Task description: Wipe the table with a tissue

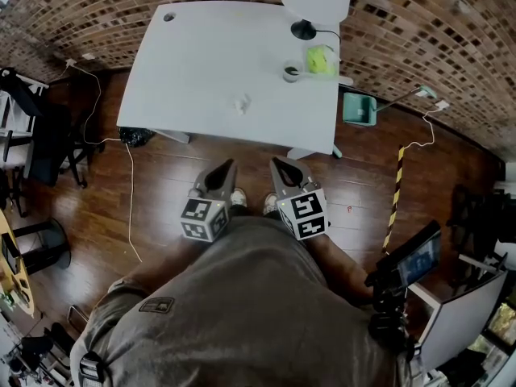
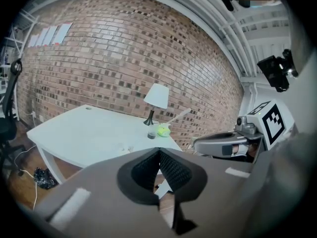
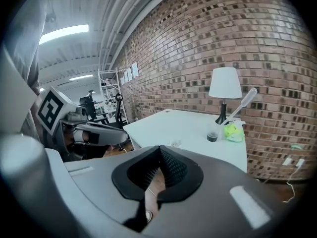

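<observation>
Shut and empty, the left tool (image 1: 228,166) and right tool (image 1: 276,163) hang short of the counter (image 1: 201,55); reaching closed could just shove the crumpled tissue (image 1: 241,103) away.

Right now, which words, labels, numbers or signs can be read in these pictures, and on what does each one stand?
None is readable.
Cubes on the left gripper and the right gripper: square black-and-white markers, no letters.
Sheets on the brick wall: too small to read.
Clothing patch: too blurred.
</observation>
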Tool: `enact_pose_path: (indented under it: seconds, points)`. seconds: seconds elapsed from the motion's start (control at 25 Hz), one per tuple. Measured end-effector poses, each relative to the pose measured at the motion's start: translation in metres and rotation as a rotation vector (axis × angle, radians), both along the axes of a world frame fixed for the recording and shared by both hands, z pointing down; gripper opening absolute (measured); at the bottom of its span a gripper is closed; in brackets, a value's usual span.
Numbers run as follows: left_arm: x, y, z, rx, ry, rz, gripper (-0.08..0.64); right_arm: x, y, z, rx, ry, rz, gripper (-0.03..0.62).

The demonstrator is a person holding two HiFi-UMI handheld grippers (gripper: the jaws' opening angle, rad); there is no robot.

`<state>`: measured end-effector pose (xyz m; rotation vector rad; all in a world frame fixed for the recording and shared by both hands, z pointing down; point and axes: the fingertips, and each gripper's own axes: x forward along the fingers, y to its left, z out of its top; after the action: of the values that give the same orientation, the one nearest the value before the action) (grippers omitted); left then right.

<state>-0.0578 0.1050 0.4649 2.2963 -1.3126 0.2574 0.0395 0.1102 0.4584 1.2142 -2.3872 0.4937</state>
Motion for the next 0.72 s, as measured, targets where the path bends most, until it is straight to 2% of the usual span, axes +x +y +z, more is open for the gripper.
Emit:
enact_pose_path:
  seconds: [0.72]
  points:
    - [-0.009,-0.002,-0.006,0.007,0.006,0.030,0.002,-0.005,0.000,-0.004,0.011,0.019,0.032,0.012]
